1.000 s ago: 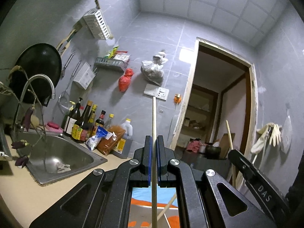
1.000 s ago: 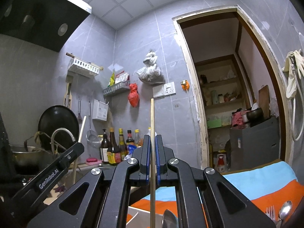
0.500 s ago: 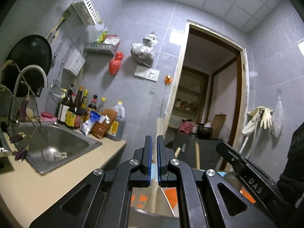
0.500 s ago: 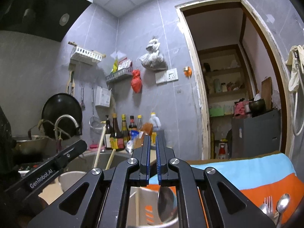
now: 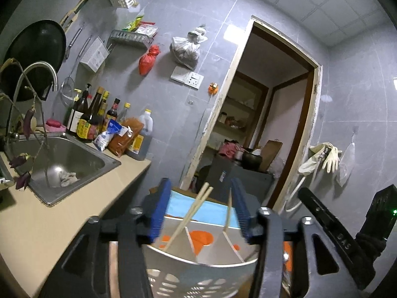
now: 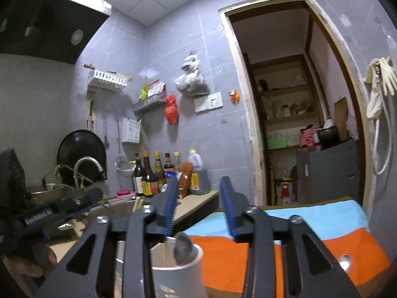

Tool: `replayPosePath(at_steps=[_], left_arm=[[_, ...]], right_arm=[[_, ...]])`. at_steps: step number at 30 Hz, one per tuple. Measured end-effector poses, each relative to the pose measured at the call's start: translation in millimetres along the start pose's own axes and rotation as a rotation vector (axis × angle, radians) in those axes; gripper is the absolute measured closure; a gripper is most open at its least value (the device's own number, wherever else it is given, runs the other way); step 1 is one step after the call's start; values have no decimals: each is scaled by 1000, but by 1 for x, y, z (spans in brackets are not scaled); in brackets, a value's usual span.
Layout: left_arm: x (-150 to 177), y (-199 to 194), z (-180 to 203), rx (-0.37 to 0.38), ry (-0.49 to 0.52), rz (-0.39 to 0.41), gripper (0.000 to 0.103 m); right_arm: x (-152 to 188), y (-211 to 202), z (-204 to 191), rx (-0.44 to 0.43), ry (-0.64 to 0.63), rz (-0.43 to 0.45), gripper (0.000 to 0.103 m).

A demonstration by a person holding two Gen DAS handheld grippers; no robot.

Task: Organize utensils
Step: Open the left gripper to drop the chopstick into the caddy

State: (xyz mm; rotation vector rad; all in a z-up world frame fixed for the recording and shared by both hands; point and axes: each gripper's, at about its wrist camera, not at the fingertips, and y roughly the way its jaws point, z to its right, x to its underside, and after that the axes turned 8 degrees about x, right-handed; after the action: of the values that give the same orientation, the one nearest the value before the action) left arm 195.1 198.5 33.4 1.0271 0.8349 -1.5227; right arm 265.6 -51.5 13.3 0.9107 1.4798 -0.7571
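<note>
Fingers: left gripper (image 5: 201, 211) and right gripper (image 6: 198, 203) both standing wide apart, gripping nothing, hovering over the holder.
Surface: beige counter (image 5: 49, 226) carrying a steel sink (image 5: 74, 156); striped blue and orange cloth (image 6: 310, 233) lying beside it.
Room: grey tiled walls; bottles (image 5: 91, 116) lining the back of the counter; black pan (image 5: 34, 52) hanging by the tap; doorway (image 5: 268, 114) opening to shelves.
Holder: white utensil holder (image 5: 193, 273) with dividers, sitting below both grippers.
Chopsticks: pale wooden chopsticks (image 5: 191, 213) leaning inside the holder.
Spoon: metal spoon (image 6: 183, 248) standing bowl-up in the holder.
</note>
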Motion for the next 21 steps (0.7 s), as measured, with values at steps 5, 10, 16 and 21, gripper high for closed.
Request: replayPosePath(at_steps=[5,10,16,21], left_arm=[[-3,-4,32,-3,60,-34,30],[5,-3,73,-13,154,-52,12],[25,8,115,-26,239,-72,6],[43,25,136,-6,269,-108,5]], right_arm=[[-16,-29,26,49,-19,34,42],[-27,-58,49,97,-58,67,23],[-33,-94,76,151,-121,98,1],[-33,-109,99,193,-148,89,0]])
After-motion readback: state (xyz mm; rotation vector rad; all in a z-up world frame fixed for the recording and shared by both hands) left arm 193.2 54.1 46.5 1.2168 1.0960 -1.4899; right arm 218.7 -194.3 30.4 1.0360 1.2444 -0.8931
